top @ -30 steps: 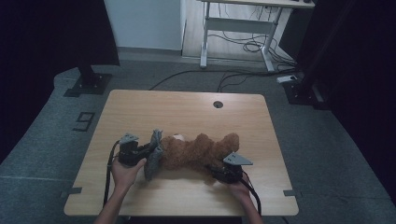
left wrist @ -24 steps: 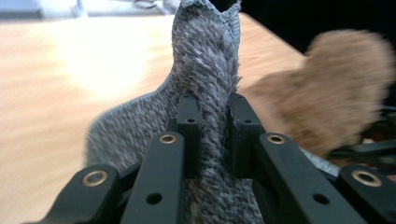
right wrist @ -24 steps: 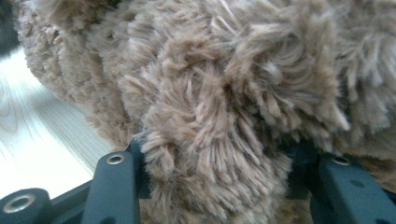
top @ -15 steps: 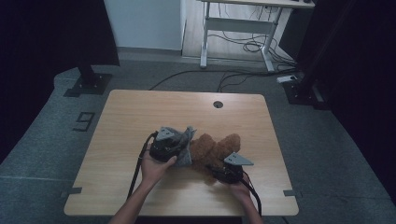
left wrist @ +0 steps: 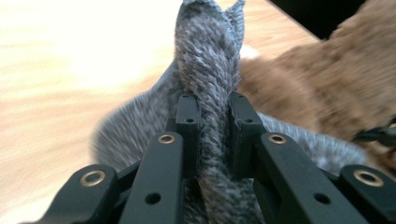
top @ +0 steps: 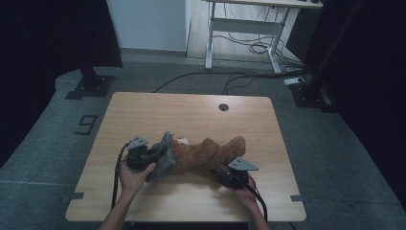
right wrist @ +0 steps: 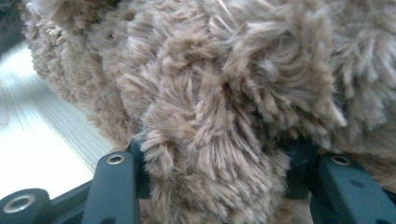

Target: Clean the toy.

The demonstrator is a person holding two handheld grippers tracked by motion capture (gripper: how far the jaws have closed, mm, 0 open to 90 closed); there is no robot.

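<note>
Black "9" (top: 85, 125) on the floor

High view looks down on the table (top: 191, 110); both tool cameras sit close against the plush bear (top: 206, 155).

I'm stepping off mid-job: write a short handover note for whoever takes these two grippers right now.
Left gripper: shut on a fold of the grey cloth, at the bear's left end near the table's front left.
Right gripper: shut on a limb of the brown teddy bear, pinning its right end.
Position: the bear lies flat across the front middle of the table, with the grey cloth bunched against its left end.
Done: both grips are set.
Left: the cloth is not yet clear of the bear; probably work it along with the left gripper while the right steadies the bear.
</note>
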